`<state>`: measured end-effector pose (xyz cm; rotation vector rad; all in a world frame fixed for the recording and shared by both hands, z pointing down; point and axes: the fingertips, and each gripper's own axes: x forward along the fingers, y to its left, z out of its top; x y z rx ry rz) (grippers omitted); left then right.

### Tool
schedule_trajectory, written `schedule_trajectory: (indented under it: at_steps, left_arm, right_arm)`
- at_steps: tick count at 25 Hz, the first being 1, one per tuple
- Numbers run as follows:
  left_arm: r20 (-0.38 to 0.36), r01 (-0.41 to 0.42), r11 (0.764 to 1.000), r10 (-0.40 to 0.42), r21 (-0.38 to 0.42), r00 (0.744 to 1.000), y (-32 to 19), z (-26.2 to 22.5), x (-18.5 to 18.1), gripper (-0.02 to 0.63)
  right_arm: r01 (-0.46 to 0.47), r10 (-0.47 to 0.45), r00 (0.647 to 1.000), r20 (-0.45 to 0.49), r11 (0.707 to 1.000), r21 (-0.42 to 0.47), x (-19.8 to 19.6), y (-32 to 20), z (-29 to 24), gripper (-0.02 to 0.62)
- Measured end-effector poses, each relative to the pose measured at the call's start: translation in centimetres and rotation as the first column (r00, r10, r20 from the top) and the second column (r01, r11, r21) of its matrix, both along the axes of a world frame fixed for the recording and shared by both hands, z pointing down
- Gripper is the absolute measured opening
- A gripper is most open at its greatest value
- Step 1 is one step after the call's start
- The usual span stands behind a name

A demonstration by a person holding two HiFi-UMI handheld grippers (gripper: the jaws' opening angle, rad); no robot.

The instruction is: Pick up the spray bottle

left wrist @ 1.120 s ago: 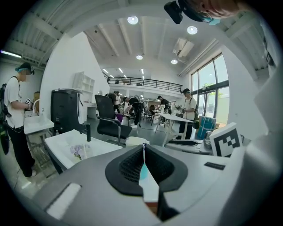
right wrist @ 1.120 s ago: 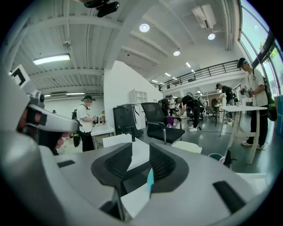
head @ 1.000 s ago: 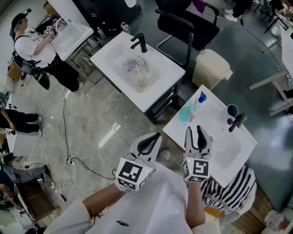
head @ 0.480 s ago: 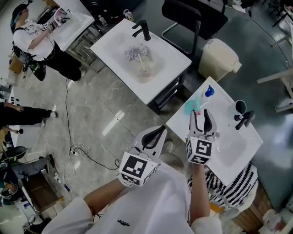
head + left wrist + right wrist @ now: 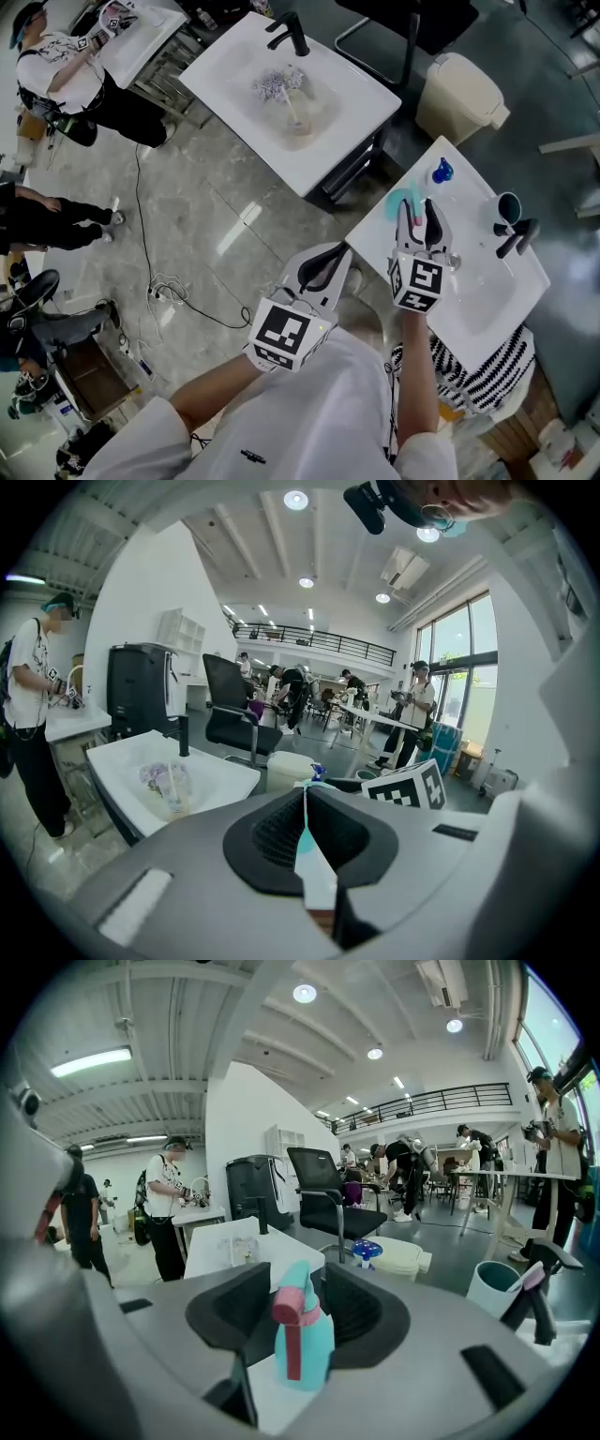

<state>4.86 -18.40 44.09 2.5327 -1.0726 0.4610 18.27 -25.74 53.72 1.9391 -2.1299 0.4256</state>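
On the sink top (image 5: 370, 239), R claw (image 5: 419, 214) (just opened wide) straddles teal spray bottle (image 5: 304, 1335); L claw (image 5: 337, 253) closed.

The person wears a loose white short-sleeved top (image 5: 309, 417) with a small dark print (image 5: 251, 457) on the chest. The left tool (image 5: 337, 254) and right tool (image 5: 419, 212) are pale grey shells with black ribbed pads (image 5: 225, 1309). Each carries a white cube (image 5: 284, 335) printed with black square markers.

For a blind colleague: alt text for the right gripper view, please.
Jaws of the right gripper, just opened wide, frame an upright teal spray bottle with a pink nozzle on a white sink counter, pads not touching it.
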Motion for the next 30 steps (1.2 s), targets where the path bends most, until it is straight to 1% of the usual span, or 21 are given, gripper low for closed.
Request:
schedule_trajectory:
  at_steps: [6, 8, 10, 20, 27, 30]
  left_arm:
    - [0.01, 0.008, 1.0, -0.008, -0.008, 1.0, -0.7, 0.6, -0.1, 0.012]
    - [0.015, 0.009, 1.0, -0.008, -0.011, 1.0, -0.7, 0.7, -0.1, 0.012]
    - [0.021, 0.006, 1.0, -0.006, -0.015, 1.0, -0.6, 0.9, -0.1, 0.012]
    - [0.02, 0.002, 1.0, -0.001, -0.005, 1.0, -0.4, 0.4, 0.1, 0.012]
    - [0.012, 0.007, 1.0, -0.007, 0.012, 1.0, 0.0, -0.5, -0.9, 0.012]
    - [-0.009, 0.02, 0.999, -0.019, 0.034, 1.0, 0.0, -1.5, -1.4, 0.012]
  right_arm:
    - [0.005, -0.005, 1.0, -0.004, 1.0, -0.028, 0.1, -0.8, 1.3, 0.156]
    - [-0.002, 0.001, 1.0, -0.014, 0.999, -0.033, 0.3, -0.8, 1.5, 0.097]
    - [-0.002, 0.001, 1.0, -0.022, 0.999, -0.032, 0.4, -0.8, 1.6, 0.08]
    - [0.013, -0.013, 1.0, -0.005, 0.999, -0.038, 0.7, -0.5, 1.2, 0.075]
    - [0.007, -0.007, 1.0, -0.001, 1.0, -0.009, 0.5, 1.5, -1.3, 0.075]
    - [0.004, -0.004, 1.0, -0.009, 1.0, 0.01, 0.4, 2.6, -2.9, 0.075]
